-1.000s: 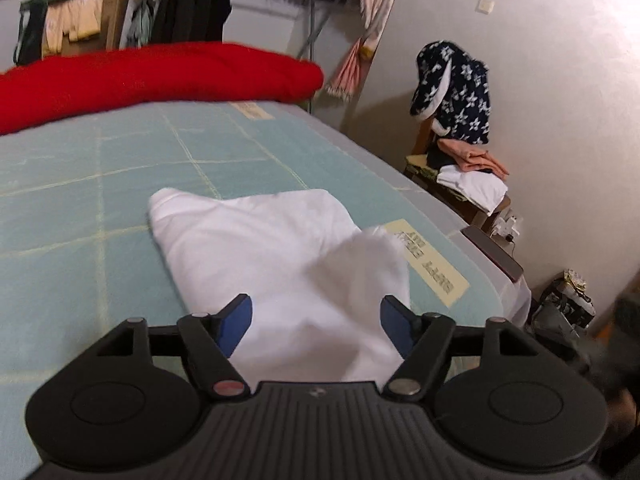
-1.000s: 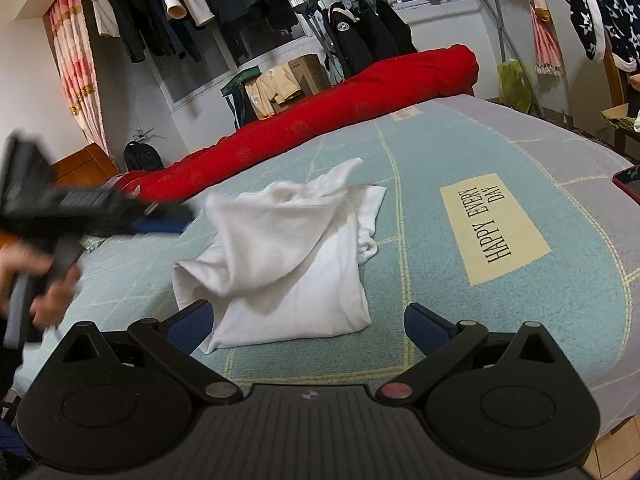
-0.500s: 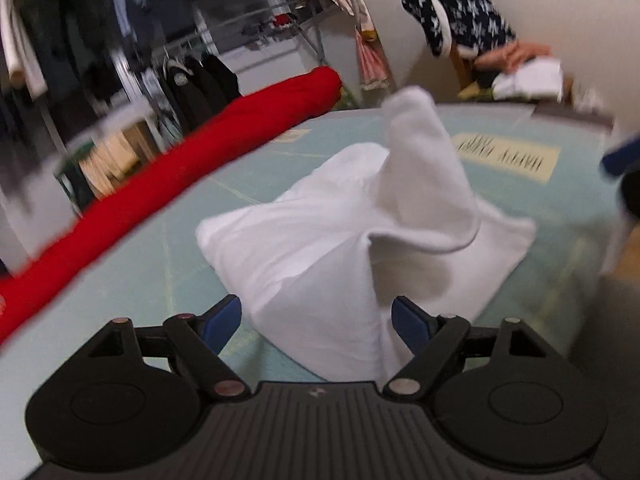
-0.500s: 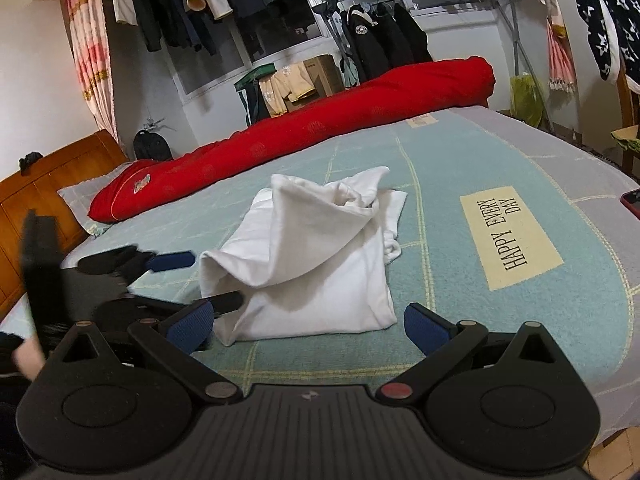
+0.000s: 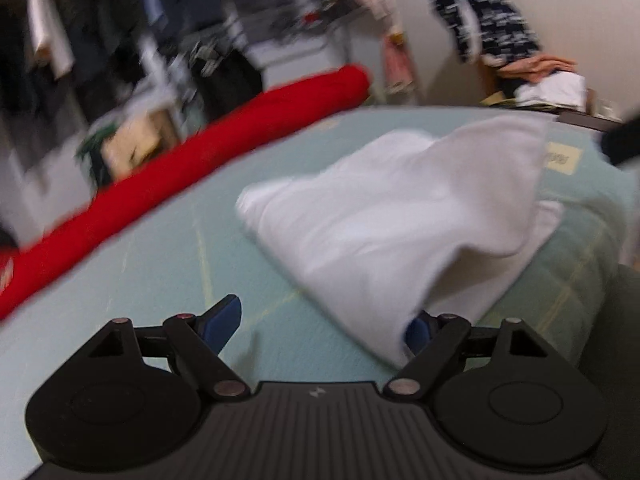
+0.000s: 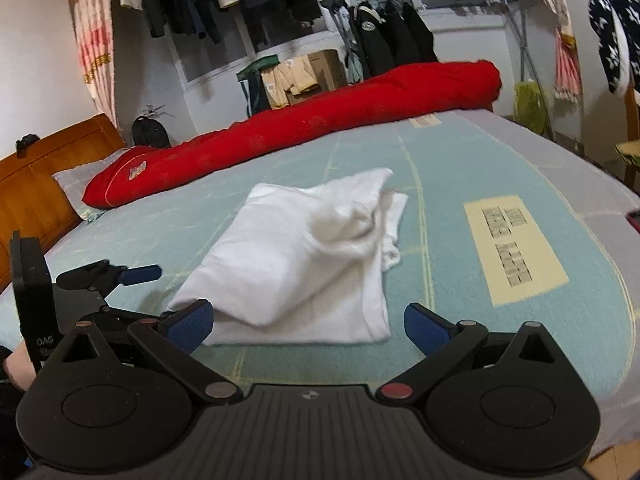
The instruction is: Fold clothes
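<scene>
A white garment lies partly folded on the pale green bed cover, with one rumpled flap lying over its top. In the left wrist view the garment fills the middle and its near corner covers my left gripper's right pad. My left gripper is open and empty at the garment's left edge; it also shows in the right wrist view. My right gripper is open and empty, just short of the garment's near edge.
A long red rolled quilt lies along the far side of the bed. A wooden headboard and pillow are at the left. A chair with piled clothes stands by the wall. Clothes hang on racks behind the bed.
The raised flap of the garment has dropped and now lies over the top. My left gripper has moved down and left to the garment's left edge. My right gripper has come closer to the near edge.
</scene>
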